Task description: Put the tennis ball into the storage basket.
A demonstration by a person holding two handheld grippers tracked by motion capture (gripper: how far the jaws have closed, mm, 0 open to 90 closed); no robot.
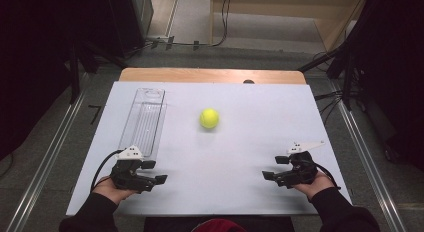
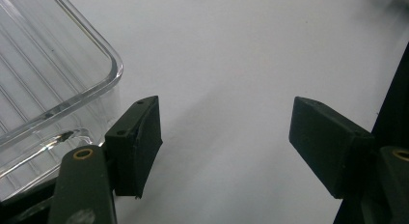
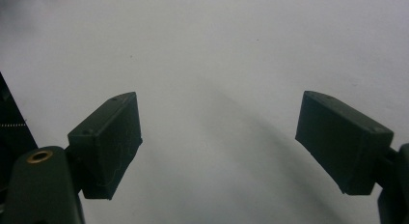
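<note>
A yellow-green tennis ball [image 1: 209, 118] lies on the white table top [image 1: 235, 142], a little behind the middle. A long clear plastic tray [image 1: 144, 119] lies lengthwise at the left, with nothing in it. My left gripper [image 1: 155, 172] rests near the front left, just before the tray's near end, open with nothing between its jaws. In the left gripper view the tray's corner [image 2: 48, 64] sits beside the left jaw of that gripper [image 2: 224, 137]. My right gripper [image 1: 275, 168] rests at the front right, also open, and the right gripper view shows bare white surface between the jaws [image 3: 219, 137].
The white sheet covers a wooden table whose far edge [image 1: 210, 75] shows at the back. Grey floor, metal rails [image 1: 45, 162] and cables [image 1: 330, 99] surround the table. Dark stands are at both sides.
</note>
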